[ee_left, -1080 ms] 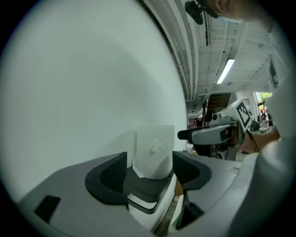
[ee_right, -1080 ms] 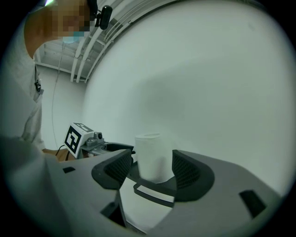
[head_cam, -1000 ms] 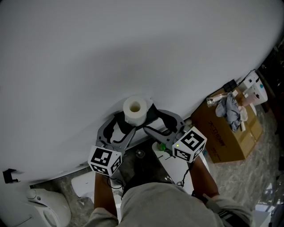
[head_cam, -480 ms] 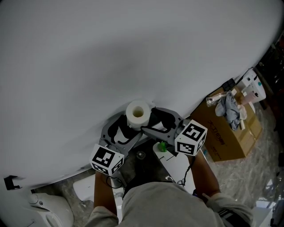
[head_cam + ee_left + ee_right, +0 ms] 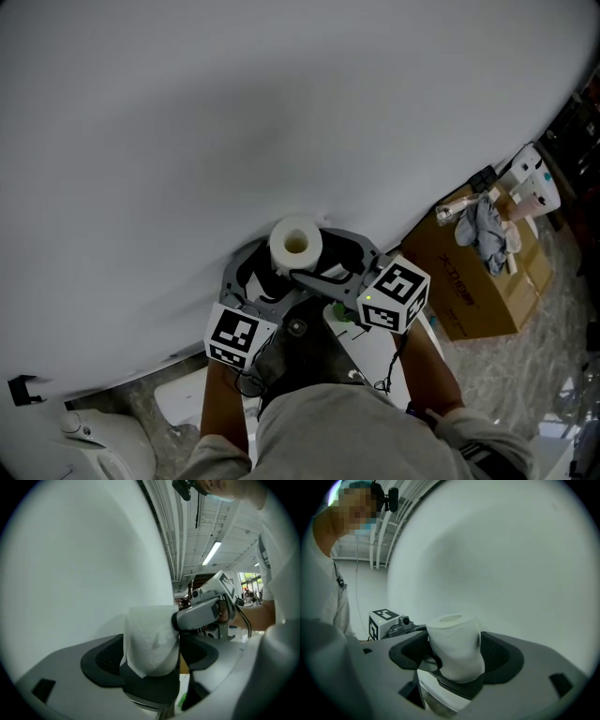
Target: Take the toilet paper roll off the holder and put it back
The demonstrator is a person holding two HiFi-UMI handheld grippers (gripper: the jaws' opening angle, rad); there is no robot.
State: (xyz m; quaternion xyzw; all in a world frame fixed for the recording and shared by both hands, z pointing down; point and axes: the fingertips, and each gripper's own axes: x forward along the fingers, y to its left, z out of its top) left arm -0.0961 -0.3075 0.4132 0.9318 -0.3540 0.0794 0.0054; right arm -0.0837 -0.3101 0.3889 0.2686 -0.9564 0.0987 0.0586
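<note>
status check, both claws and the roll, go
Left claw and right claw just opened wide. Toilet paper roll upright between both. Wall close behind roll, nothing else blocking.

**No readable text**

Nothing legible in any view. Left marker cube [image 5: 234,337], at 7 o'clock in the head view, and right marker cube [image 5: 394,298], at 5 o'clock, carry only black-and-white square patterns, no letters or digits. Cardboard box [image 5: 483,291] at 3 o'clock has dark print [image 5: 458,281] on its side face, too small and blurred to read. No brand, number or sign can be made out elsewhere.
</note>
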